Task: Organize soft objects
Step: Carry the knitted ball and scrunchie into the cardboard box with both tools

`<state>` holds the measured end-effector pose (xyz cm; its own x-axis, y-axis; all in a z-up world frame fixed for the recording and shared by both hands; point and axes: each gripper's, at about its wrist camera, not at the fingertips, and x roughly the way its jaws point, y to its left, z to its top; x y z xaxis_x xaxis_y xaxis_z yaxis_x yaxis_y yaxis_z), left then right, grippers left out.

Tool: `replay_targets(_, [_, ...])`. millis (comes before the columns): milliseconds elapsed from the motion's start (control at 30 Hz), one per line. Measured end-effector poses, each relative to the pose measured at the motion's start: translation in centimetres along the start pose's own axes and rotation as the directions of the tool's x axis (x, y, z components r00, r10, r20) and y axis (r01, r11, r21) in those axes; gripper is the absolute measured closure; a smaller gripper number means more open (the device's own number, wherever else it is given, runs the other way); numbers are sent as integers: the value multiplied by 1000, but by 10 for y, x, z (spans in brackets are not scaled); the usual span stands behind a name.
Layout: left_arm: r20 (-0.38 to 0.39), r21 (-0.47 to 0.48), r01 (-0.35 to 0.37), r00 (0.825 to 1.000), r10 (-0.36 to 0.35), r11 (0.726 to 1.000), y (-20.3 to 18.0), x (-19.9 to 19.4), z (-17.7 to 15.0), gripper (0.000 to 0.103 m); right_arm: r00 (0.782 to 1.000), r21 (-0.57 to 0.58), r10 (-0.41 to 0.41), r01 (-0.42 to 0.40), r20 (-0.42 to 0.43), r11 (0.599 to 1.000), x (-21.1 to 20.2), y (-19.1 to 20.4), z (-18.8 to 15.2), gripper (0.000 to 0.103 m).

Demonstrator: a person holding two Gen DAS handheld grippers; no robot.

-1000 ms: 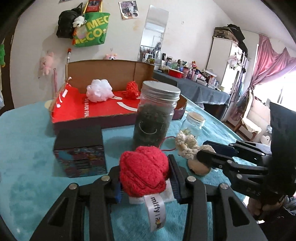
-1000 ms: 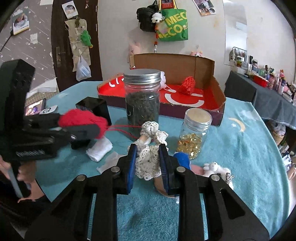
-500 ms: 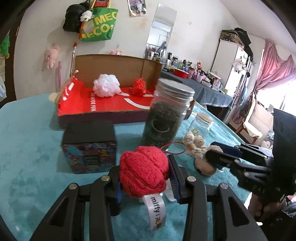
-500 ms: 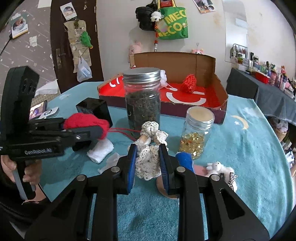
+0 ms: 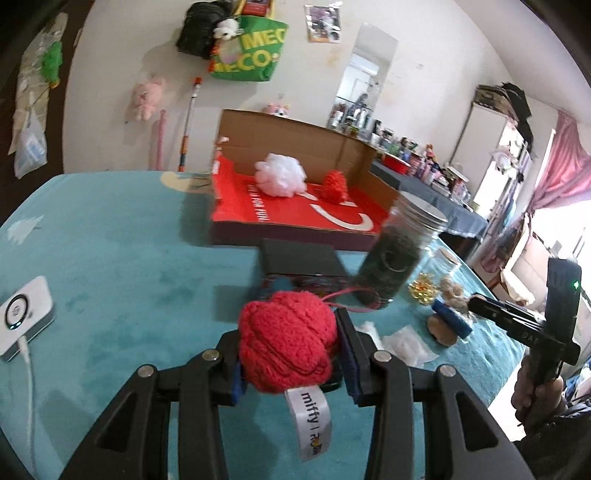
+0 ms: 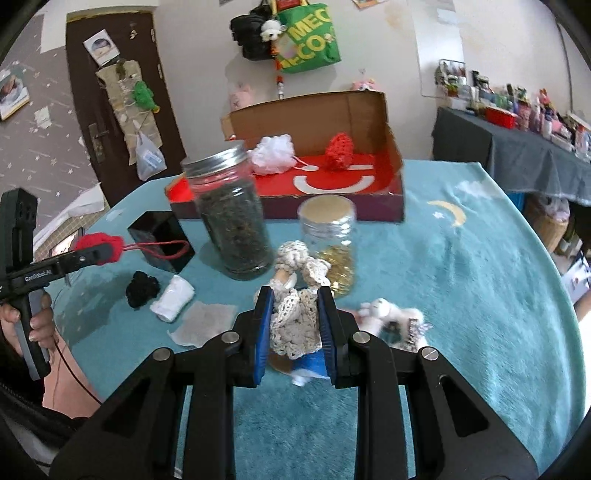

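Left tongs clamp the red knitted ball at lower centre, right tongs pinch the cream crochet doll likewise, both lifted off the counter, presumably for the red-lined box at upper centre.

A tall glass jar with a metal screw lid, packed with dark dried leaves, stands left of centre in the right wrist view. Just right of it is a smaller jar with a pale lid and gold bits at the bottom. A black box sits to the left of the tall jar. All rest on the table under a teal cloth printed with a moon and clouds. A green tote bag hangs on the wall at the top, a brown door stands upper left. In the left wrist view, a white device with a cable lies at the left edge.
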<state>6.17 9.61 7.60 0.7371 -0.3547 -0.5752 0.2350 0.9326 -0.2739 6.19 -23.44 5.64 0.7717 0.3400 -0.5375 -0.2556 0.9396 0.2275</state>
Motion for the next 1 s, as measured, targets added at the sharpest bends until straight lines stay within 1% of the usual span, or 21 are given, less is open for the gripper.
replay_targets(167, [-8,-33,-40,999,39,999,21,-6,0,61,1000,21,-3,2,4,1000,-4,-10,3,80])
replay_targets(300, [-23,-36,-70,997,70,997,34,-6,2,61,1000,33,4,-4,2,999,-8,-17,5,80])
replay_targets(400, [-40,-38,-75,996,74,996,44,-3,3,61,1000,45,18,-18,-10,999,-10,-23,7,80])
replay_targets(567, [-84,9,-105,991,106,994,56,6,10,61,999,40,-8,9,-36,999,-14,-31,5,80])
replay_targets(667, [-92,50,-116,989,120,992,63,12,17,61,998,34,-48,49,-49,998,-17,-42,5,80])
replay_targets(833, [-90,91,-88,991,97,992,71,24,31,61,996,32,-85,86,-42,996,-15,-62,13,80])
replay_targets(933, [-85,106,-58,994,67,993,73,32,41,61,997,27,-62,63,-39,998,-8,-74,23,80])
replay_targets(1000, [-86,112,-26,996,35,993,74,39,48,61,998,19,-42,43,-52,999,0,-80,31,80])
